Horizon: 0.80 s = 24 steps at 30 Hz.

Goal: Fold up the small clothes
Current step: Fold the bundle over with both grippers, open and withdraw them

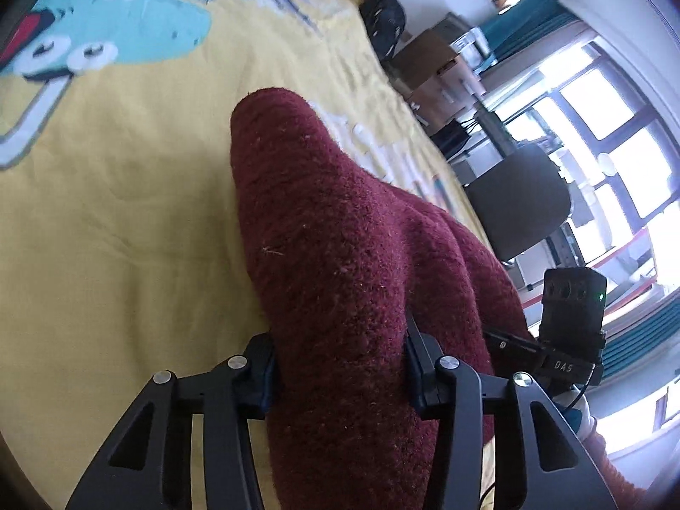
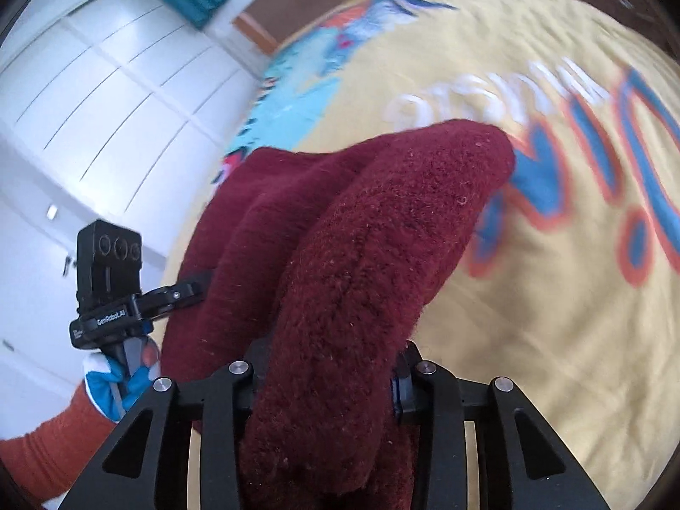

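A dark red knitted garment point(image 1: 335, 263) hangs bunched between both grippers above a yellow printed bedspread point(image 1: 114, 212). My left gripper point(image 1: 340, 374) is shut on one end of it, cloth filling the jaws. My right gripper point(image 2: 325, 382) is shut on the other end of the garment point(image 2: 361, 255), which drapes forward over its fingers. The right gripper shows at the right of the left wrist view point(image 1: 569, 327). The left gripper shows at the left of the right wrist view point(image 2: 110, 289), its fingertips hidden in the cloth.
The bedspread point(image 2: 531, 297) carries a blue cartoon figure point(image 1: 127, 29) and blue-orange lettering point(image 2: 595, 161). Beyond the bed's edge are a dark office chair point(image 1: 518, 204), cardboard boxes point(image 1: 429, 68) and windows. White cupboard doors point(image 2: 85, 106) stand on the other side.
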Motion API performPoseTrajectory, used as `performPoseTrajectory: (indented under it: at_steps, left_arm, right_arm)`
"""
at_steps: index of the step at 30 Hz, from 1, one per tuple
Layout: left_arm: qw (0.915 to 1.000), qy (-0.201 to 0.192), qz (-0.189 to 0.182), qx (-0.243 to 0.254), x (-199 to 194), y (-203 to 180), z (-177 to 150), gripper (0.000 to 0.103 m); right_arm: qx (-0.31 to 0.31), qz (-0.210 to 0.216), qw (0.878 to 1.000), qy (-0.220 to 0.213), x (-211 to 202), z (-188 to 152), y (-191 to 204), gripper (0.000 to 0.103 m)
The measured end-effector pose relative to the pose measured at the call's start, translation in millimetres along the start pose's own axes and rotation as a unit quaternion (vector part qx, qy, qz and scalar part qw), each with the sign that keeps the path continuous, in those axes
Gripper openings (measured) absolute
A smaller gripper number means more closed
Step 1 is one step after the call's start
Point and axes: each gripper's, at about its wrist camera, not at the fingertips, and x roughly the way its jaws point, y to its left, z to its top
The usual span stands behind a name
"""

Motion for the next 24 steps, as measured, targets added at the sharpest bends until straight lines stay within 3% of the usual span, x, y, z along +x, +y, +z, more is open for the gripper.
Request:
performPoseTrajectory:
  at_steps: [5, 8, 11, 12, 15, 20, 24]
  left_arm:
    - [0.9993, -0.030, 0.024, 0.002, -52, 16, 3, 0.041]
    - [0.9976, -0.032, 0.060, -0.016, -76, 45, -3, 0.042]
    - [0.9932, -0.011, 0.112, -0.030, -75, 67, -17, 0.049]
    - [0.9915, -0.009, 0.126, -0.033, -76, 74, -22, 0.055]
    - [0.9910, -0.021, 0.129, -0.029, -85, 68, -32, 0.059]
    - [0.9870, -0.019, 0.157, 0.028, -85, 35, -57, 0.060]
    - [0.9852, -0.019, 0.169, 0.019, -74, 30, -73, 0.064]
  right_arm:
    - [-0.008, 0.023, 1.000, 0.001, 23, 4, 27, 0.038]
    - [0.002, 0.016, 1.000, 0.019, 49, 0, 28, 0.040]
    - [0.012, -0.018, 0.999, 0.036, 69, -5, 25, 0.052]
    - [0.017, -0.021, 0.999, 0.031, 65, -8, 21, 0.057]
    - [0.010, -0.037, 0.999, 0.025, 43, -15, 14, 0.061]
    - [0.011, -0.069, 0.997, 0.021, 9, -32, -5, 0.066]
    - [0.033, -0.095, 0.995, 0.016, 4, -47, -11, 0.069]
